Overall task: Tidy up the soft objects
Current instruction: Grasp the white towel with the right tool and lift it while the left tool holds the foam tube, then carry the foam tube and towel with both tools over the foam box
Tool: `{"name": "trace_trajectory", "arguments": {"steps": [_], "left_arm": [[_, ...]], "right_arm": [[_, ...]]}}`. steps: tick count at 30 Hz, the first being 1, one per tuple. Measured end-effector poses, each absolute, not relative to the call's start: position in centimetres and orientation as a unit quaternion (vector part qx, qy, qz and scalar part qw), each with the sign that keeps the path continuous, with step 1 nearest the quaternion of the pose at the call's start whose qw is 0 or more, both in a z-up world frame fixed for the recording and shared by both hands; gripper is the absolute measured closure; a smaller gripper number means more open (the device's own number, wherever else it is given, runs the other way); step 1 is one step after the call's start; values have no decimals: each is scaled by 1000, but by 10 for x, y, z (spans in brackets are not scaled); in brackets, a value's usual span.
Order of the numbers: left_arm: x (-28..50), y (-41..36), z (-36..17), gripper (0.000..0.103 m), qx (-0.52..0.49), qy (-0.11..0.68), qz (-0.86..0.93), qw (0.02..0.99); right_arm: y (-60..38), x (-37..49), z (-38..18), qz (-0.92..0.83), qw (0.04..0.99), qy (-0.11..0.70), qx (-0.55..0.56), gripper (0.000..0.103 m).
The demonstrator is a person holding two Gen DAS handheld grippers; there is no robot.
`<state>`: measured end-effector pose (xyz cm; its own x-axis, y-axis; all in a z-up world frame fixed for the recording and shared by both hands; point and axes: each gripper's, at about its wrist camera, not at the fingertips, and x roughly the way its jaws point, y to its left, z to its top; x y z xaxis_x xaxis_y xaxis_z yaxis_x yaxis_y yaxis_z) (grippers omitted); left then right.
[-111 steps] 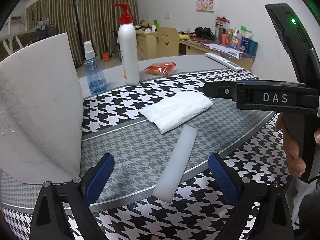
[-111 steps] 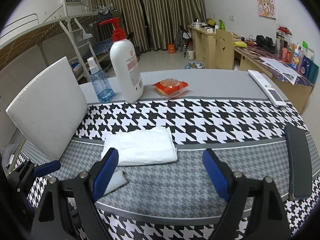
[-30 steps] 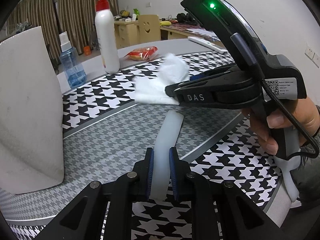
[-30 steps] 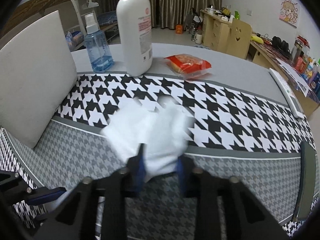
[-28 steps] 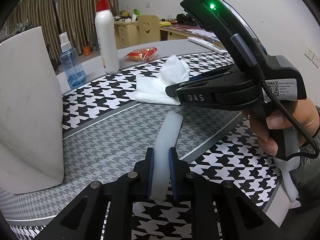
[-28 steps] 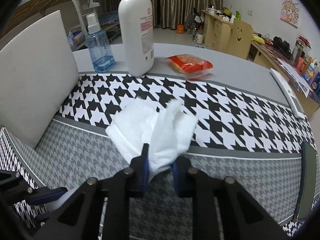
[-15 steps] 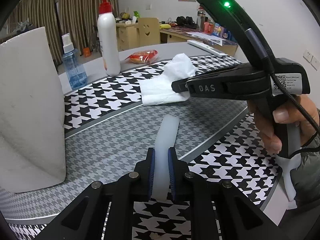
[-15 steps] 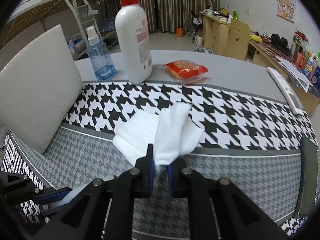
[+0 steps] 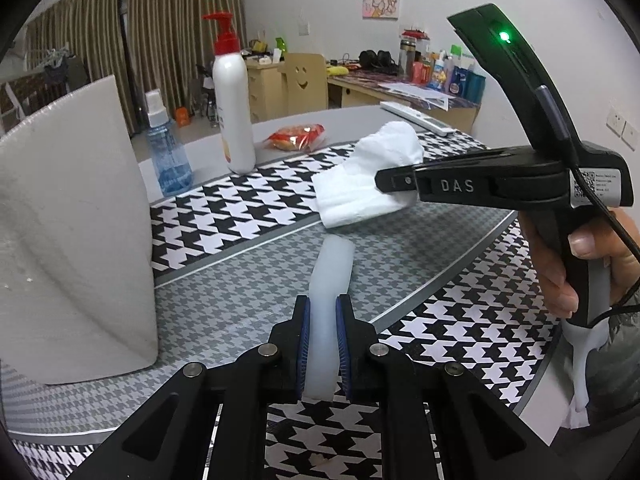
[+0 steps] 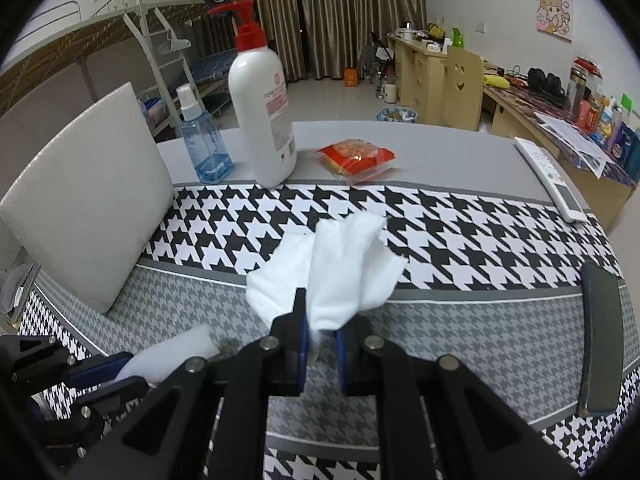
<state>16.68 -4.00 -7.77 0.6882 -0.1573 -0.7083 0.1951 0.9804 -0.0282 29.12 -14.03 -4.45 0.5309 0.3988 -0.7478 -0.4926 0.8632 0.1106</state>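
Observation:
My left gripper (image 9: 321,338) is shut on a white foam stick (image 9: 332,276) and holds its near end; the stick points away over the houndstooth cloth. The stick's end also shows in the right wrist view (image 10: 176,350), beside the left gripper (image 10: 102,376). My right gripper (image 10: 321,338) is shut on a white folded cloth (image 10: 336,268) and holds it bunched up above the table. In the left wrist view the right gripper (image 9: 386,180) reaches in from the right with the cloth (image 9: 368,178) hanging at its tip.
A large white foam block (image 9: 72,240) stands at the left. A white pump bottle (image 10: 264,116), a blue spray bottle (image 10: 202,140) and a red snack packet (image 10: 356,158) sit at the back. A remote (image 10: 550,176) lies at the far right, a dark phone (image 10: 602,338) near the right edge.
Both grippers closed since the earliest frames, left on the foam stick, right on the cloth. Over the last second the right gripper lifted the cloth off the table; both have risen slightly.

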Motion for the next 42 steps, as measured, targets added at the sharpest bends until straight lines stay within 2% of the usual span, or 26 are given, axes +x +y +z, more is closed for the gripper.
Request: {"name": "trace_trajectory", "arguments": {"steps": [42], "left_arm": [[136, -21, -10, 89, 36, 287, -55, 956]], "right_arm": [[-167, 239, 13, 265, 910, 318, -21, 88]]}}
